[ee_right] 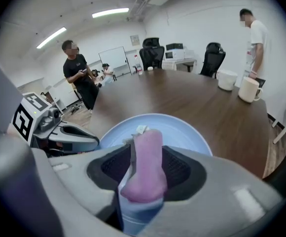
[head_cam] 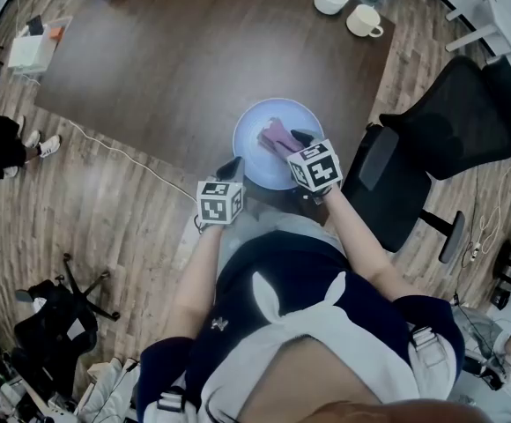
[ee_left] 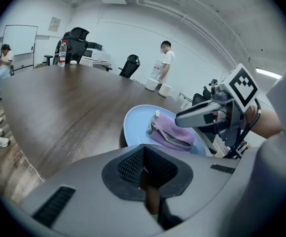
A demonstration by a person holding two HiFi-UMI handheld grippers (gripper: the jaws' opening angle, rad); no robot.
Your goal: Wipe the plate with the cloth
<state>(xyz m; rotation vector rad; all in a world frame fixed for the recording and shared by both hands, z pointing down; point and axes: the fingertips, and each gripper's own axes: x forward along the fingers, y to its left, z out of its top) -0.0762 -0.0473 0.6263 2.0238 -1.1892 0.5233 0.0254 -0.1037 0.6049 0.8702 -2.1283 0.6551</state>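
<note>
A round, pale blue plate (head_cam: 248, 130) sits at the six o'clock edge of the dark wooden worktop (head_cam: 194, 60). Near its middle lies the cloth (head_cam: 277, 135), a lilac bundle, rumpled and folded over, with a greyer underside and a small white tag at its far end. The right gripper (head_cam: 299, 139) reaches in from four o'clock, its jaws standing wide with the cloth between them. The left gripper (head_cam: 231, 167) hovers at the plate's eight o'clock rim, jaws together and empty.
</note>
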